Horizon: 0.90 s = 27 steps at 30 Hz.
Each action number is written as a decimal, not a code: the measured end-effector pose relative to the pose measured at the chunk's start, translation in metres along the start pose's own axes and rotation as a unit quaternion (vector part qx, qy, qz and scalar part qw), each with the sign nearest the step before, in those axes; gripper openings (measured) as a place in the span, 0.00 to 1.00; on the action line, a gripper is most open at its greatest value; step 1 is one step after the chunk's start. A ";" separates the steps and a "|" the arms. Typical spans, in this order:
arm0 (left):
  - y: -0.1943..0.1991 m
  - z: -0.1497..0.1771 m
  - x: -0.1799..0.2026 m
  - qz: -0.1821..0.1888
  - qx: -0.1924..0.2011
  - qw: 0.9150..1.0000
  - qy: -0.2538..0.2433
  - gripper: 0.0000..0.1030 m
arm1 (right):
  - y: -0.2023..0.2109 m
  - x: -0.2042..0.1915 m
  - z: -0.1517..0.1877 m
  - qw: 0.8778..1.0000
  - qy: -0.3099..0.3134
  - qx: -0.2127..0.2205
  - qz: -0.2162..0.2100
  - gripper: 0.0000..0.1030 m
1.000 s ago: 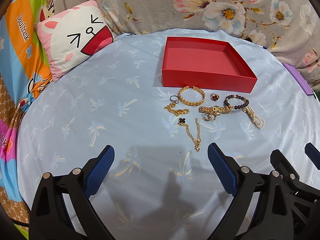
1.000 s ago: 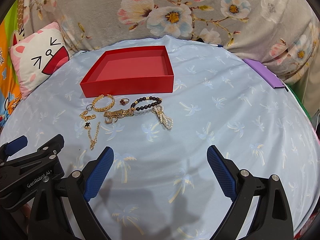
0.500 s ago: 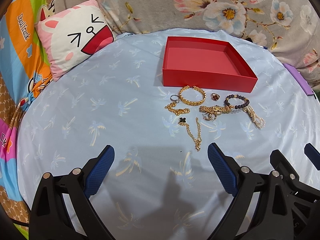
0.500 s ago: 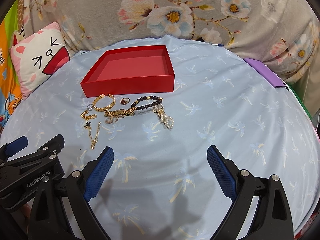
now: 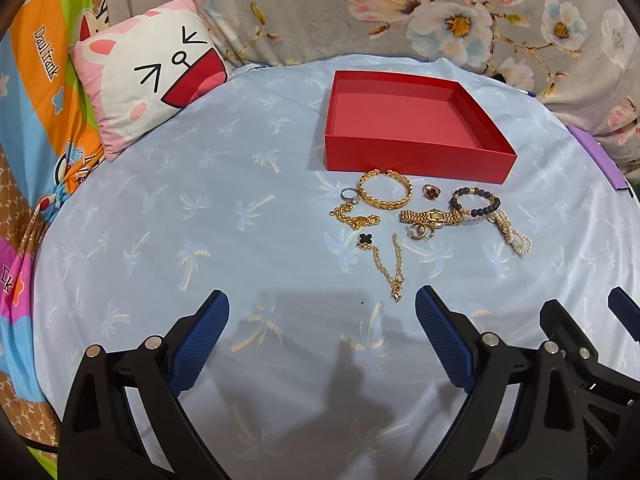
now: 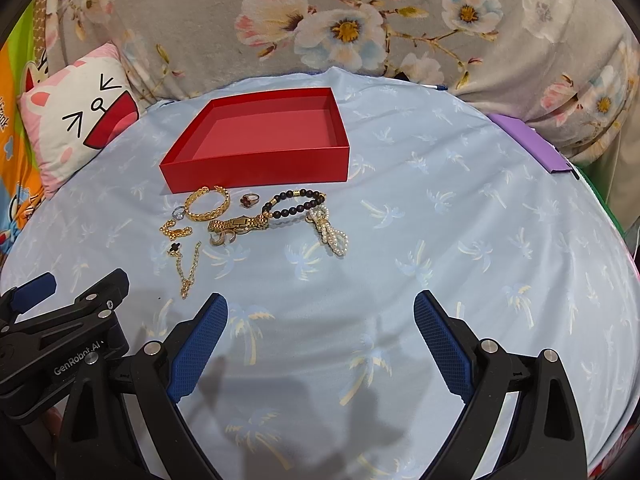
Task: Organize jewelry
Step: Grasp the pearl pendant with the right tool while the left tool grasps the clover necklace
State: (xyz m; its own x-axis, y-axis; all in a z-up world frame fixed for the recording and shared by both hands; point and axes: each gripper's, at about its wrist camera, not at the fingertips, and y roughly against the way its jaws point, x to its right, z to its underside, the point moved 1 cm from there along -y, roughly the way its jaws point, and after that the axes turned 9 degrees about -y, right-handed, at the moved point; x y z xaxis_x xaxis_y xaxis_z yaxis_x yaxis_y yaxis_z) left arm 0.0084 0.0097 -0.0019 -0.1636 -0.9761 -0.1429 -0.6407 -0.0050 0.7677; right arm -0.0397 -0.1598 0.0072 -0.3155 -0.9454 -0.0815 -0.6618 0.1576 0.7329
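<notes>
An empty red box [image 5: 416, 160] [image 6: 256, 170] stands on the pale blue sheet. In front of it lies a cluster of jewelry: a gold cuff bracelet [image 5: 385, 196] [image 6: 208, 213], a silver ring [image 5: 349, 195], a red-stone ring [image 5: 431, 192] [image 6: 249, 200], a dark bead bracelet [image 5: 476, 202] [image 6: 296, 204], a gold watch [image 5: 432, 217] [image 6: 238, 224], a pearl strand [image 5: 512, 232] [image 6: 332, 232] and a gold chain with a black clover [image 5: 384, 256] [image 6: 186, 264]. My left gripper [image 5: 322, 320] and right gripper [image 6: 320, 320] are open and empty, short of the jewelry.
A cat-face pillow [image 5: 148, 76] [image 6: 76, 128] lies at the back left. Floral fabric [image 5: 440, 12] runs along the back. A purple flat object [image 6: 532, 144] sits at the right edge of the sheet. The left gripper's body [image 6: 60, 332] shows beside the right one.
</notes>
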 end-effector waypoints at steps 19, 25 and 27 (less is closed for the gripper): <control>-0.040 0.007 -0.012 0.014 -0.036 0.999 0.027 0.90 | -0.060 0.017 -0.027 0.999 -0.012 -0.006 -0.039 0.87; -0.062 0.005 -0.013 0.034 -0.056 0.997 0.039 0.90 | -0.097 0.002 -0.041 0.999 0.014 -0.021 -0.048 0.75; -0.066 0.004 -0.013 0.046 -0.060 0.996 0.043 0.90 | -0.108 -0.002 -0.042 0.998 0.019 -0.031 -0.053 0.68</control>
State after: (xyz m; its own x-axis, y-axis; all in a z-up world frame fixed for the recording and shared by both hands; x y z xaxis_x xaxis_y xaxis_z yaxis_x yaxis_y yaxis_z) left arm 0.0502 0.0238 -0.0529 -0.1491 -0.9887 -0.0182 -0.5314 0.0646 0.8447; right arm 0.0611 -0.1869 -0.0434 -0.2185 -0.9662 -0.1366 -0.6470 0.0387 0.7615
